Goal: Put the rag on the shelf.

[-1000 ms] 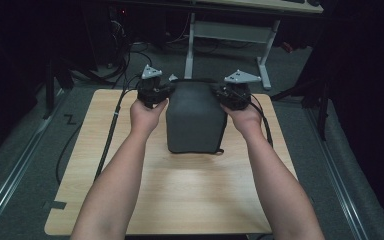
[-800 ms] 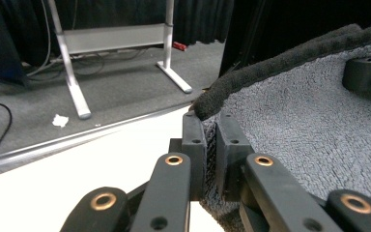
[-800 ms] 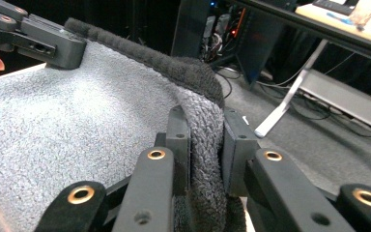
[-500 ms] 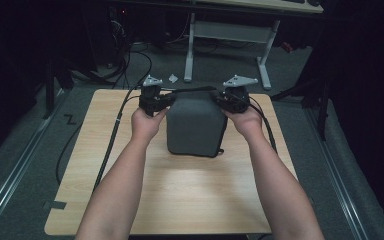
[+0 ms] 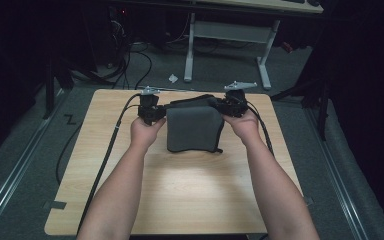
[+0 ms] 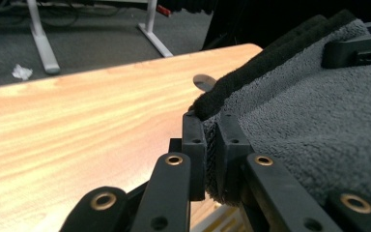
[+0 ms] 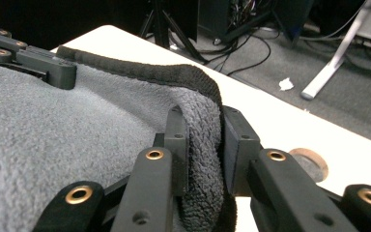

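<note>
A dark grey towel (image 5: pixel 195 127) with a black hem lies folded at the far middle of the wooden table (image 5: pixel 190 200). My left gripper (image 5: pixel 161 113) is shut on its far left corner. In the left gripper view the jaws (image 6: pixel 210 133) pinch the towel (image 6: pixel 309 111) hem just above the tabletop (image 6: pixel 77 121). My right gripper (image 5: pixel 221 106) holds the far right corner. In the right gripper view a fold of towel (image 7: pixel 53 135) fills the gap between the jaws (image 7: pixel 200 128), which have just been opening slightly.
Cables (image 5: pixel 107 155) trail from the grippers over the table's left and right sides to the floor. A round grommet (image 7: pixel 311 164) sits in the tabletop near the right gripper. A desk frame (image 5: pixel 227 30), floor cables (image 5: pixel 130 60) and a white scrap (image 5: pixel 173 78) lie beyond the far edge.
Both hands have sunk with the towel. It hung draped between the grippers before; now it rests lower and flatter on the table.
</note>
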`<state>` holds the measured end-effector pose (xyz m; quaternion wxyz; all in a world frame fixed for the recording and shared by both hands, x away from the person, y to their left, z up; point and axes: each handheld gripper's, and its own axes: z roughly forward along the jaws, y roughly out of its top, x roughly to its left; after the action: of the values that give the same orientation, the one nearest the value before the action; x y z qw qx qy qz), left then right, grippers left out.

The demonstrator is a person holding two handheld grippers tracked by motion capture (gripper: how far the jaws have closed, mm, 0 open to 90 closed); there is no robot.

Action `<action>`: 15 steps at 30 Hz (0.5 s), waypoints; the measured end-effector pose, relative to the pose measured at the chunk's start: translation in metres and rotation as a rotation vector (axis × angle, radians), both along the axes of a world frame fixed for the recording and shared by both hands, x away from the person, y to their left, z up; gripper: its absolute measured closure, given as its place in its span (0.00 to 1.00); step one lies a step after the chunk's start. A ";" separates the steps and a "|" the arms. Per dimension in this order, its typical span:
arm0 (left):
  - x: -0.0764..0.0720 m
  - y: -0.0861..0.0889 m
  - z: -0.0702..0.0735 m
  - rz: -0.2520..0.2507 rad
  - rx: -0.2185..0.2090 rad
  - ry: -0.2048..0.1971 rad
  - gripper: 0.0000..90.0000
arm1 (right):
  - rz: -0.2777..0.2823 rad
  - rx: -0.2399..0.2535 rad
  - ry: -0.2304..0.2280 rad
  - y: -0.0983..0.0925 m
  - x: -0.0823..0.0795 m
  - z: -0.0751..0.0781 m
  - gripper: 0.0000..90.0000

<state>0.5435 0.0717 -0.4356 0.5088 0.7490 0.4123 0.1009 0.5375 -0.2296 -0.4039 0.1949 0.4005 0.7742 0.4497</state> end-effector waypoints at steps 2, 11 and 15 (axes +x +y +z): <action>-0.001 0.000 -0.006 -0.001 0.004 0.011 0.94 | 0.000 0.003 0.025 -0.001 0.002 -0.006 0.83; -0.004 0.005 -0.017 0.001 -0.011 0.039 0.93 | -0.027 0.070 0.095 -0.003 0.006 -0.029 0.69; -0.005 0.006 -0.014 0.010 -0.008 0.045 0.88 | -0.068 0.069 0.078 -0.010 0.007 -0.025 0.58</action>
<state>0.5384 0.0774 -0.4497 0.5019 0.7470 0.4276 0.0849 0.5444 -0.2399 -0.4292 0.1660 0.4503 0.7511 0.4532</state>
